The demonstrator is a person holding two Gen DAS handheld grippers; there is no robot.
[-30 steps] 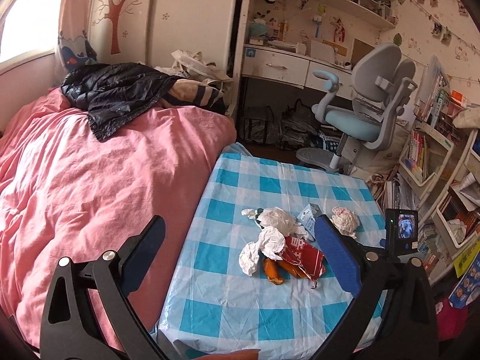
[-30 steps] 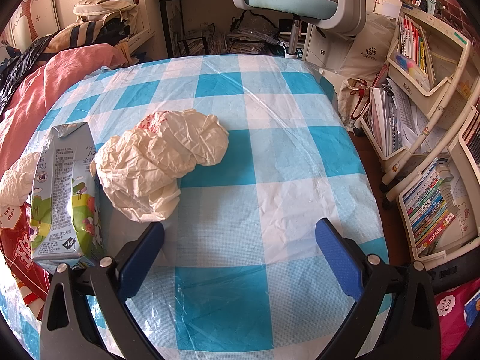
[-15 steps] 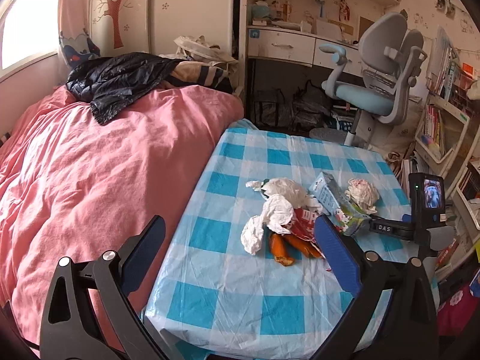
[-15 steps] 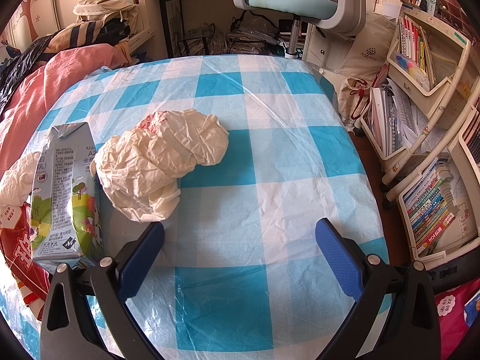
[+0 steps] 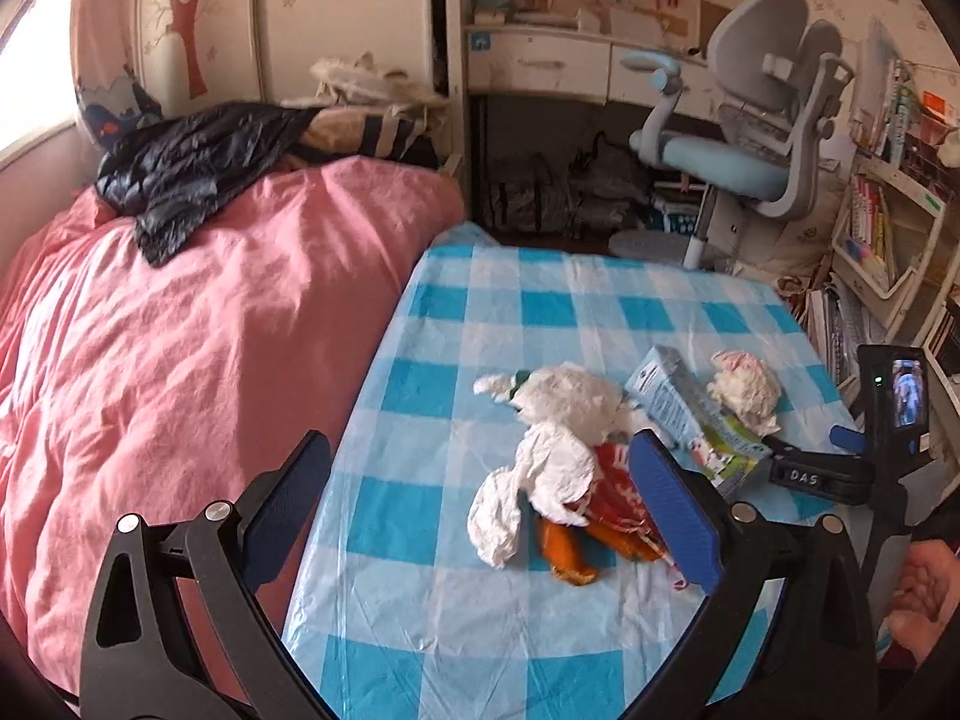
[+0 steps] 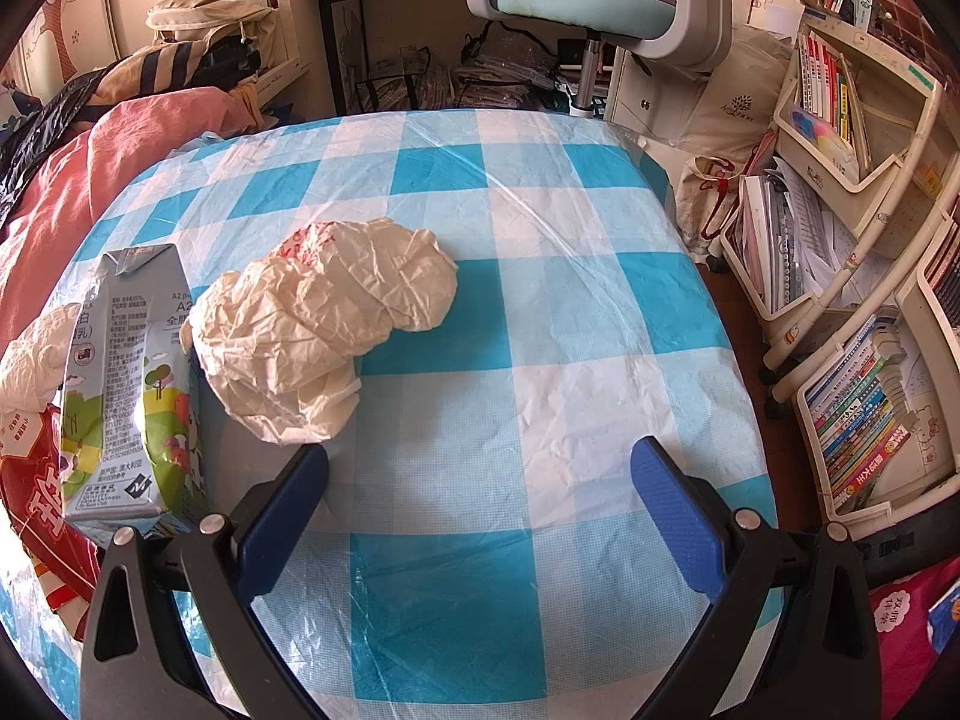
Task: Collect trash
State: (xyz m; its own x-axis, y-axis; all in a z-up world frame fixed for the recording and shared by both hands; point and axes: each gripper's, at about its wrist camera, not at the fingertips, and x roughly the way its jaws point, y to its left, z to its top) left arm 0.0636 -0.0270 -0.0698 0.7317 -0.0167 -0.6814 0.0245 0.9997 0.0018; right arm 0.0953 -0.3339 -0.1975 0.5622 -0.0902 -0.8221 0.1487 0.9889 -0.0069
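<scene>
Collecting trash, early stage. Over the last second the left gripper [image 5: 480,504] has drawn back and swung a little toward the bed, so its view now takes in the whole table and the right-hand tool at the far right; the right gripper [image 6: 480,504] has not moved at all. Both sets of jaws stand spread wide and hold nothing. In judgement, no piece has yet been picked up, and the left tool is surveying rather than reaching.

The landmark here is the milk carton [image 6: 129,384], lying on its side on the table [image 6: 540,312]. Touching its right flank is a crumpled cream paper wrapper [image 6: 327,330], just ahead of the right gripper's left finger and probably the nearest thing to grasp. On the carton's other side lie a red snack bag [image 5: 618,489], partly under the carton's end, wads of white tissue [image 5: 558,462] heaped beside and over the bag, and orange peel [image 5: 567,552] nearer the table's front edge (a little green shows under the farthest tissue; what it is cannot be told). No bin or bag for the trash appears in either view.

The table wears a thin blue-and-white checked plastic cover, creased and glossy. Left of the carton, against the table's edge, is a bed with a pink quilt [image 5: 180,348] and a black jacket [image 5: 192,162] thrown on it. Beyond the carton stand a desk and a grey-blue swivel chair [image 5: 738,138]; right of it, shelves of books [image 6: 858,420]. A person's hand [image 5: 924,600] grips the right-hand tool.
</scene>
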